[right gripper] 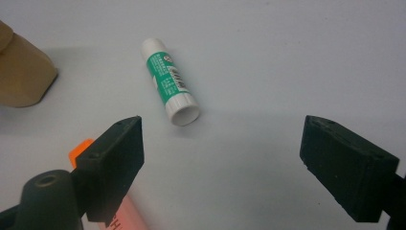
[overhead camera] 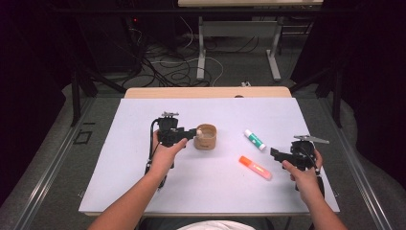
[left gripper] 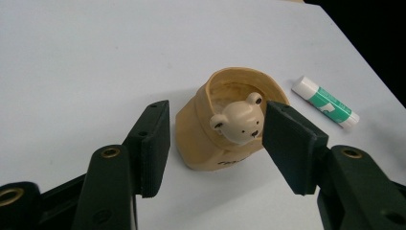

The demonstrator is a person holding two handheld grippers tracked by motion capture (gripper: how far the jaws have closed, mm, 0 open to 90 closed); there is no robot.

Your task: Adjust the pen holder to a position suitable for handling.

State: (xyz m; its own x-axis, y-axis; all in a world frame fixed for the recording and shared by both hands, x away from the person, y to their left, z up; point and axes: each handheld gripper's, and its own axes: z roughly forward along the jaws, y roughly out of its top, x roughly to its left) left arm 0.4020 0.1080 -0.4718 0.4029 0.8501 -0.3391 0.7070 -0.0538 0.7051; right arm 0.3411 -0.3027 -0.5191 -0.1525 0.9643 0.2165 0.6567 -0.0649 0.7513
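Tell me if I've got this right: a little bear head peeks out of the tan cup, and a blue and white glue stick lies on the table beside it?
Nearly. The glue stick is green and white, not blue and white; the right gripper view shows its green label clearly. The rest holds: the bear head does peek over the rim of the tan cup, and the glue stick lies on the table beside it.

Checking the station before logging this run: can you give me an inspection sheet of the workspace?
Surface: white tabletop, clean and flat.
Job's things: tan bear pot upright; its bear head faces the left gripper.
Clutter: green glue stick and orange highlighter lying flat, apart.
Grippers: left gripper open, jaws either side of the pot, not pressing; right gripper open, nothing between its jaws.
Cables: tangle on the floor beyond the table.
Surroundings: desk legs, dark curtains.
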